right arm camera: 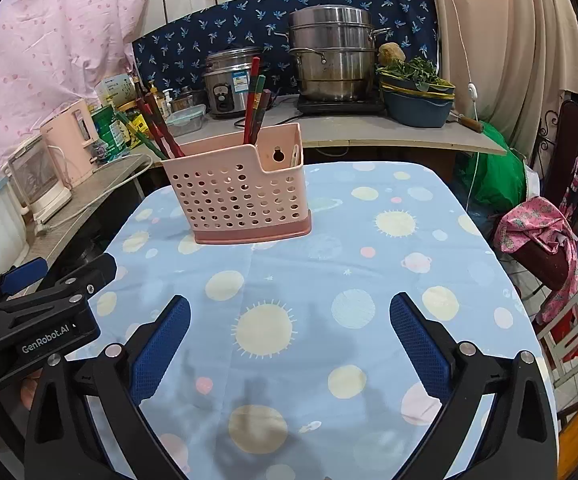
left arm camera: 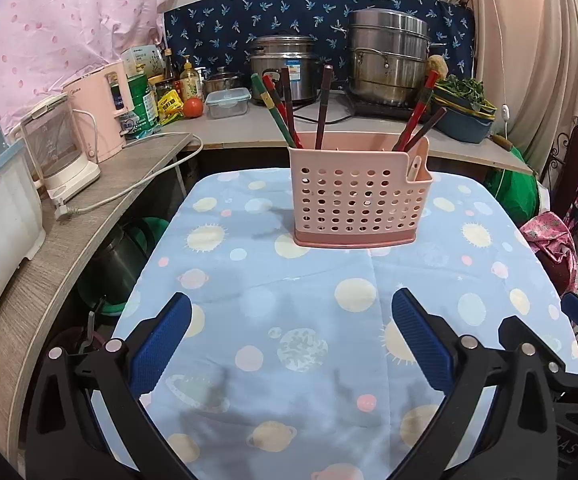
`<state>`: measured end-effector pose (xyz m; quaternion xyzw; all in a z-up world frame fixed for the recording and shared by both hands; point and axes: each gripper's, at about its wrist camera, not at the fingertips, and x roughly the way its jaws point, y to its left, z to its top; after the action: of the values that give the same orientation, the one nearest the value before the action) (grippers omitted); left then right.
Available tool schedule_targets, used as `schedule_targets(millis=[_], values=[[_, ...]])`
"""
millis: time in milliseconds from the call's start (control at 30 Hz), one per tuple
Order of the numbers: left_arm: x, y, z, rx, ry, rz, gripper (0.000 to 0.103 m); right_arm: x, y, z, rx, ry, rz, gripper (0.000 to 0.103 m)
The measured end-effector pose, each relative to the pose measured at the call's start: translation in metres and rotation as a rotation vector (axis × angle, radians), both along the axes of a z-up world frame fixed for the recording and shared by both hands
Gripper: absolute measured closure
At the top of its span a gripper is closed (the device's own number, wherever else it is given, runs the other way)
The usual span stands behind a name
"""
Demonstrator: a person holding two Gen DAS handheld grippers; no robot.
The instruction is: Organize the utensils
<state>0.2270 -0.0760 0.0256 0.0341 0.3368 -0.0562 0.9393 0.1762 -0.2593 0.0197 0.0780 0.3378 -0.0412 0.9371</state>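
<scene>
A pink perforated utensil holder [left arm camera: 359, 196] stands on the table with the blue planet-print cloth [left arm camera: 289, 340]; it also shows in the right wrist view [right arm camera: 237, 192]. Several chopsticks, red, green and dark brown, stand in it: one group at its left [left arm camera: 285, 112] and one at its right [left arm camera: 419, 120]. My left gripper [left arm camera: 291, 340] is open and empty, above the cloth, well short of the holder. My right gripper [right arm camera: 289, 340] is open and empty too, to the right of the left one. The left gripper's body [right arm camera: 41, 312] shows at the right view's left edge.
A counter behind the table carries a rice cooker [left arm camera: 285, 66], a steel steamer pot [left arm camera: 389, 56], a basin of greens [left arm camera: 463, 112], bottles and a tomato [left arm camera: 193, 107]. A side shelf at left holds pink and white appliances [left arm camera: 61, 148]. Bags [right arm camera: 537, 236] sit at right.
</scene>
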Motion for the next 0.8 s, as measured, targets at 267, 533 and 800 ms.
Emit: schedule_targets(millis=[267, 533, 800], values=[[0.0016, -0.0008, -0.0023, 0.015, 0.003, 0.011, 0.007, 0.0002, 0.0017, -0.0008, -0.03, -0.007, -0.014, 0.007], [0.0023, -0.0032, -0.0046, 0.029, 0.003, 0.014, 0.007, 0.0016, 0.0018, -0.0051, -0.039, 0.001, -0.014, 0.007], [0.0031, -0.0041, -0.0057, 0.034, 0.003, 0.016, 0.007, 0.0032, 0.0015, -0.0069, -0.036, 0.005, -0.018, 0.007]])
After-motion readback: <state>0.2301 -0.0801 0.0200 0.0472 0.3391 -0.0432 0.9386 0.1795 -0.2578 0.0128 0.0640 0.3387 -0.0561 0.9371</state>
